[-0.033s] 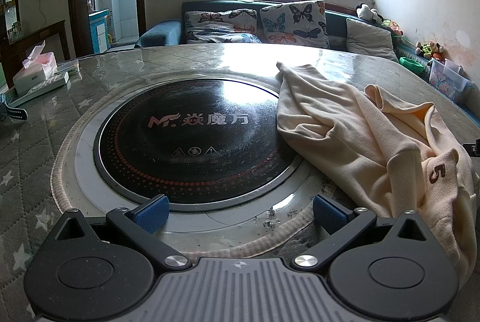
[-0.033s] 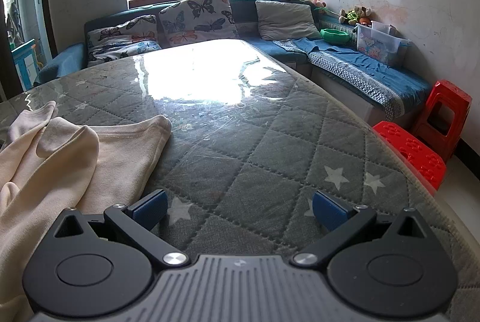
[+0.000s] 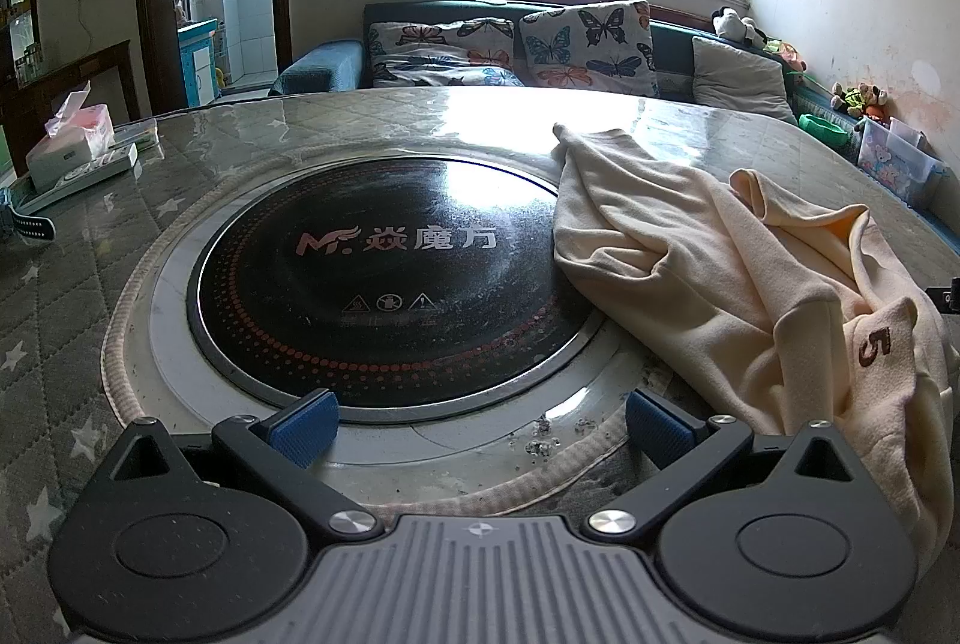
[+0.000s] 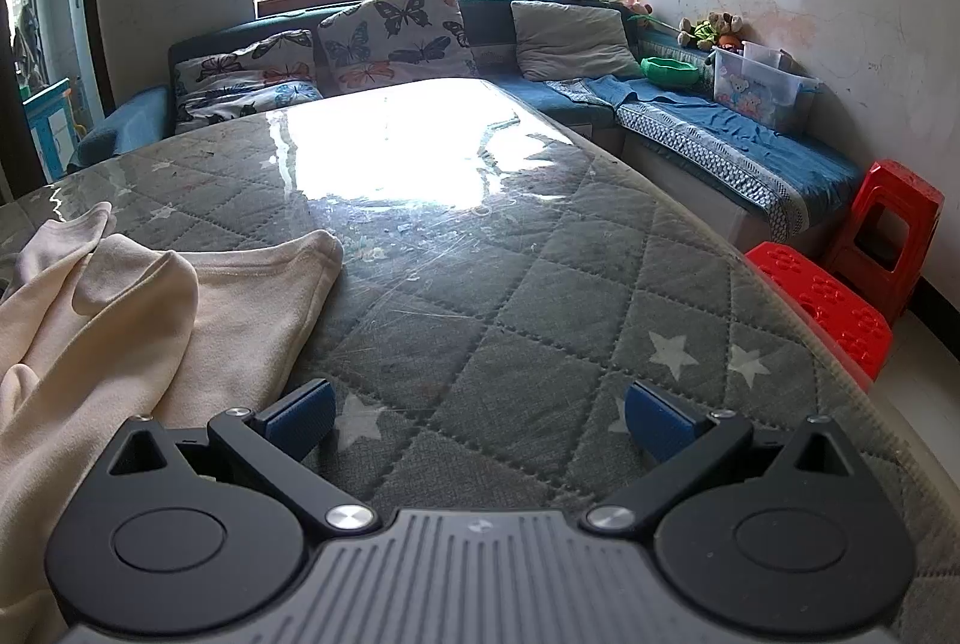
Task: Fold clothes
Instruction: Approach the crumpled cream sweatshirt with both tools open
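The table (image 4: 540,284) fills both views, covered in a grey quilted cloth with white stars under a clear glossy sheet; window glare washes out its far end, and its near edge is hidden behind the tongs. Its right edge curves away above two red stools (image 4: 840,308), with bare quilted surface between that edge and the garment. A blue sofa (image 4: 708,128) wraps the far and right sides of the room, carrying butterfly cushions (image 4: 390,32) and a plastic box (image 4: 762,86).

A round black cooktop (image 3: 384,284) sits sunk in the middle of the table. The cream sweatshirt (image 3: 720,284) lies crumpled on the surface to its right, one end draped over the cooktop's right rim, a brown "5" showing on a fold near the table's near edge. Its lower part is cut off by the frame and by the left gripper's body. In the right wrist view the sweatshirt (image 4: 120,332) lies toward the table's left, one hem corner reaching the middle.

The left gripper (image 3: 477,425) is spread wide over the cooktop's near rim, pinching nothing. The right gripper (image 4: 477,419) is also spread wide above bare quilting, its left finger just beside the cloth.

A tissue box (image 3: 72,140) stands at the table's far left edge.
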The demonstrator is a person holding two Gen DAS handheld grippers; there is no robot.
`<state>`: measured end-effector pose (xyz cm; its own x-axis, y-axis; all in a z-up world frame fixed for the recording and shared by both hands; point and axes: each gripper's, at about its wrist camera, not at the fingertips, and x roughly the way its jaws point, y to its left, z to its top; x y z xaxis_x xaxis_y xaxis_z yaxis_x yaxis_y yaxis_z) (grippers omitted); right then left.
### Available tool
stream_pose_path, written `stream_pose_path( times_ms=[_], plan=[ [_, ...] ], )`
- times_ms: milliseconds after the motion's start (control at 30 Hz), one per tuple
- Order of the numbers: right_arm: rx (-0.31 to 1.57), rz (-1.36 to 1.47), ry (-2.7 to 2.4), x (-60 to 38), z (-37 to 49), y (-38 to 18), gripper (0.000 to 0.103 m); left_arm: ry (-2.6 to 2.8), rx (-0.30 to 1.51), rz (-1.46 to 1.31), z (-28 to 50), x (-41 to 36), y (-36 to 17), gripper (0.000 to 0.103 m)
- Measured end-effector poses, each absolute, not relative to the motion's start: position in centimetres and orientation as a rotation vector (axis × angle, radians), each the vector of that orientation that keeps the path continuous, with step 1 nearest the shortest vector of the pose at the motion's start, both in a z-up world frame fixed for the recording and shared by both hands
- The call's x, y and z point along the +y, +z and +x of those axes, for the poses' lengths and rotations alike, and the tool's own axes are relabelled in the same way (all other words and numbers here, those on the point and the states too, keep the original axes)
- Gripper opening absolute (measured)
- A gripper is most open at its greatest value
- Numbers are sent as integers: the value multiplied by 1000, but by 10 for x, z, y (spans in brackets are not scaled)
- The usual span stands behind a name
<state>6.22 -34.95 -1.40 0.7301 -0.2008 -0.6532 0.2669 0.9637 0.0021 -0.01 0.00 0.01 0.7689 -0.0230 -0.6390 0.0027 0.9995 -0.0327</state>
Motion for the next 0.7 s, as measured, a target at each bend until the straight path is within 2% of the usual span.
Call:
stream_pose_path(
  times_ms=[700],
  plan=[
    [655,48,-147,-344,-10,19,103,25,713,-29,-14,-11,9,103]
  ],
)
